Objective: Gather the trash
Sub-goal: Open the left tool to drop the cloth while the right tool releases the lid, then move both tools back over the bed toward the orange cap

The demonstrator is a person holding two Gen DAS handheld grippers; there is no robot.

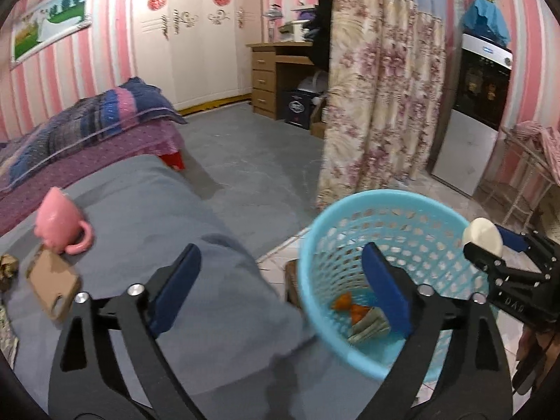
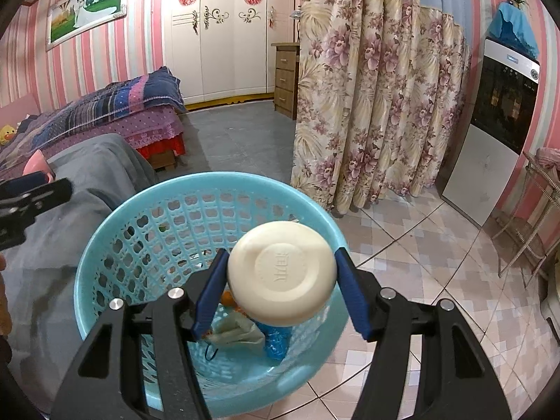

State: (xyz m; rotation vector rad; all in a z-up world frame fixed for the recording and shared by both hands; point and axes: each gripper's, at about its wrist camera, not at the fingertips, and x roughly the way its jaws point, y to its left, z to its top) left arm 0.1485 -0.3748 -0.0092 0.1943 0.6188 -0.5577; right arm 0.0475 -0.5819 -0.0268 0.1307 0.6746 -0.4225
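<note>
A light blue mesh basket (image 2: pixel 105 262) stands on the tiled floor beside a grey-covered surface; it also shows in the left wrist view (image 1: pixel 315 245). Orange scraps, crumpled paper and a blue wrapper lie in its bottom. My right gripper (image 2: pixel 280 276) is shut on a cream oval soap bar (image 2: pixel 281 274) and holds it above the basket's opening. The soap (image 1: pixel 484 234) shows at the right in the left wrist view. My left gripper (image 1: pixel 280 280) is open and empty, over the edge of the grey surface next to the basket.
A pink mug (image 1: pixel 59 224), a brown phone case (image 1: pixel 52 280) and a crumpled scrap (image 1: pixel 8 266) lie on the grey cover (image 1: pixel 157 210). A floral curtain (image 2: pixel 378 105), a bed (image 2: pixel 105 112), a water dispenser (image 2: pixel 490 133) and a metal rack (image 2: pixel 539 210) surround the floor.
</note>
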